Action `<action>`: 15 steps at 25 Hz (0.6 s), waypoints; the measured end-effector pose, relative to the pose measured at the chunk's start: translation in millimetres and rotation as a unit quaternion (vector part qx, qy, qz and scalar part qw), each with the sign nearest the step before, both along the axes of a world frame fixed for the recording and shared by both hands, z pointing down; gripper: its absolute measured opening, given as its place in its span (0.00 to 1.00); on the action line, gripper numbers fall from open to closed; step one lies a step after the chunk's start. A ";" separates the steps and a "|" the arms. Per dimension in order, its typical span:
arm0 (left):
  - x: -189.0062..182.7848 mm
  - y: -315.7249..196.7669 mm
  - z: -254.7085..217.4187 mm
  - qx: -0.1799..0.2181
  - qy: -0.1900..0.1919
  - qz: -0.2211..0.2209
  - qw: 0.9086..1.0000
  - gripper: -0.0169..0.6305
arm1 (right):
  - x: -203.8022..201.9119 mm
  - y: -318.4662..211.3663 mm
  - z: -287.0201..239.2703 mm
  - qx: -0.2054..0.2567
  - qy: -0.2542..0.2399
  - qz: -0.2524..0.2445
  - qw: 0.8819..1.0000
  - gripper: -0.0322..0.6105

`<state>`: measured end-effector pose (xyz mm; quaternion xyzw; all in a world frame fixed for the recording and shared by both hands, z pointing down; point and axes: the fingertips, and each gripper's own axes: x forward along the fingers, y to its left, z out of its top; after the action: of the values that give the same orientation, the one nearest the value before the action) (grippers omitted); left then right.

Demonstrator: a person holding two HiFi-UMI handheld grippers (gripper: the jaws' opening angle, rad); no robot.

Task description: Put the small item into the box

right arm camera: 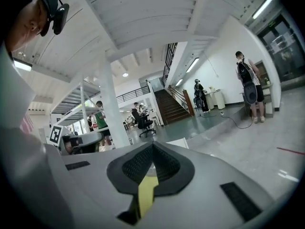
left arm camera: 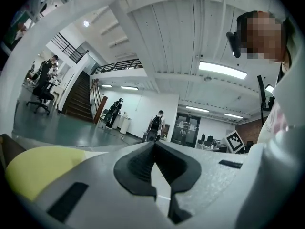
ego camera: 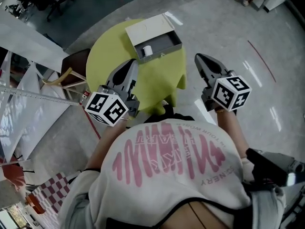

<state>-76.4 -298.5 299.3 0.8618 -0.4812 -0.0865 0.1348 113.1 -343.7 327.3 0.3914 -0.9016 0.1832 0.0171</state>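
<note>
Open box (ego camera: 164, 43) on yellow table (ego camera: 107, 54)

The small item (ego camera: 147, 50) inside the box (ego camera: 167, 43), far side of the table (ego camera: 107, 61)

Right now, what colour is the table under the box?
The table is yellow-green; head view shows it best.

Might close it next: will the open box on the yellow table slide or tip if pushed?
Low and flat, the box probably slides rather than tips. Its open lid looks thin, so may flex. It sits near the table edge.
</note>
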 end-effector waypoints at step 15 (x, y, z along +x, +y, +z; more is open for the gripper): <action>-19.2 82.7 15.0 -0.027 -0.002 -0.034 0.999 0.04 | -27.6 65.5 12.2 0.001 0.025 -0.015 1.000 0.06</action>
<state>-95.6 -215.8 314.4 0.8410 -0.5130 -0.0763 0.1542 85.5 -278.2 339.5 0.3823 -0.9068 0.1725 0.0421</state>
